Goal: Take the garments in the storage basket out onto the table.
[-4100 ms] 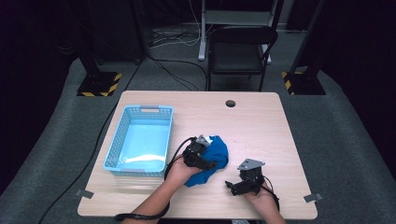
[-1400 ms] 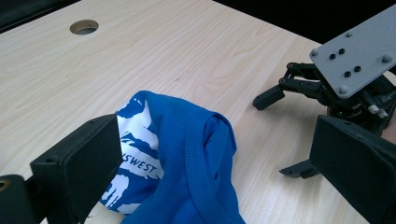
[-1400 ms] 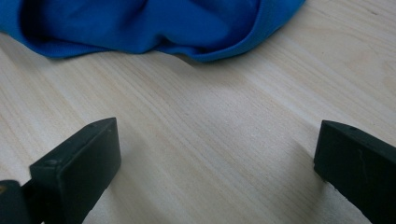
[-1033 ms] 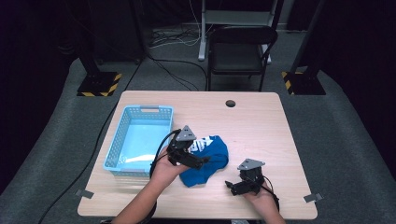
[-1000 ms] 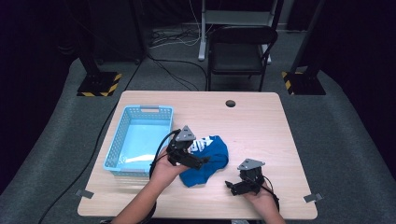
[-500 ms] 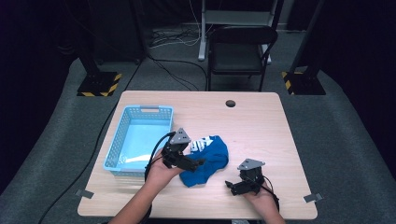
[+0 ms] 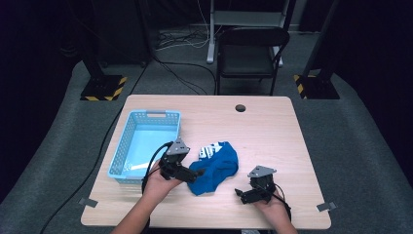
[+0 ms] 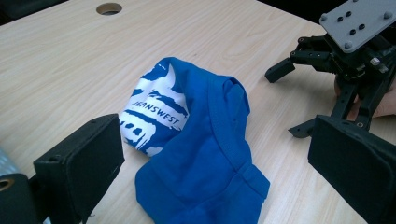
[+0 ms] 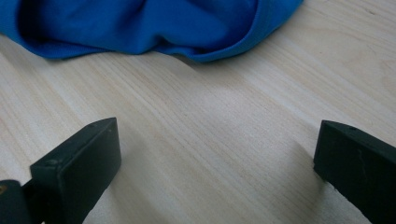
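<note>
Blue T-shirt (image 7: 215, 166), crumpled into a loose heap on the table (image 7: 272, 126), a little toward the person's side of centre. The heap runs obliquely, from its white-printed panel at the far end to a folded hem at the near end; in the left claw view the print faces up and left, and the ribbed edge trails down toward the camera.

Light-blue basket (image 7: 145, 146): stands at the table's left, just beside the left hand, holding nothing that can be made out, its long side running away from the person. It lies on the far side of the left claw from the shirt.

Left claw (image 7: 194, 174): jaws spread wide, holding nothing. It sits at the shirt's near-left edge, pointing rightward across the cloth; whether a fingertip touches the fabric cannot be told from above. In its own view the heap fills the gap between the two jaws, slightly ahead of them.

Right claw (image 7: 242, 193): jaws likewise apart and empty, resting low over bare wood near the shirt's near-right corner, pointing left. Its own view shows the blue hem (image 9: 219, 51) ahead, clear of both jaws.

Governing relation: the shirt lies between the two claws, and the left is the nearer, already aligned with the cloth. A closing of those jaws would probably catch the near fold; the basket then lies behind it, leftward.
</note>
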The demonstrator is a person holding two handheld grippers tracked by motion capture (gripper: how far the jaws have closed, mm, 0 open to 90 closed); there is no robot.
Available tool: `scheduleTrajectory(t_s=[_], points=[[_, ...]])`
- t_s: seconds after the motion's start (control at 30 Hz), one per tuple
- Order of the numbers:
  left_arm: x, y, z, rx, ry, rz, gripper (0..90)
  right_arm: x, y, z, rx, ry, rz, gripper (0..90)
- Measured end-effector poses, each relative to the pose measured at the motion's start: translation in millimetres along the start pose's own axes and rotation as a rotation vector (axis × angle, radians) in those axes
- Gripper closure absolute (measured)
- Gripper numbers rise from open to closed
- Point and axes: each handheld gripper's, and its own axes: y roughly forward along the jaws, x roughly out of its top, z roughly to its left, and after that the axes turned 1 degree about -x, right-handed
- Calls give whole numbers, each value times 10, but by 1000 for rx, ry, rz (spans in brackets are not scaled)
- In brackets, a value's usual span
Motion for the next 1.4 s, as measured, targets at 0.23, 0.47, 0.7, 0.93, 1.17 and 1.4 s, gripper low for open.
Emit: scheduleTrajectory(t_s=[0.23, 0.47, 0.7, 0.93, 1.17, 1.4], points=[[-61, -105, 88, 22, -22, -15, 28, 1, 0, 0, -1, 2, 0, 1], [-130, -165, 152, 19, -37, -17, 30, 1, 0, 0, -1, 2, 0, 1], [-145, -201, 185, 22, -43, -17, 31, 1, 0, 0, -1, 2, 0, 1], [-150, -268, 228, 36, -52, -31, 31, 1, 0, -1, -1, 2, 0, 1], [-158, -375, 311, 53, -78, -57, 32, 1, 0, -1, -1, 2, 0, 0], [-207, -476, 467, 83, -128, -78, 33, 1, 0, -1, 0, 2, 0, 0]])
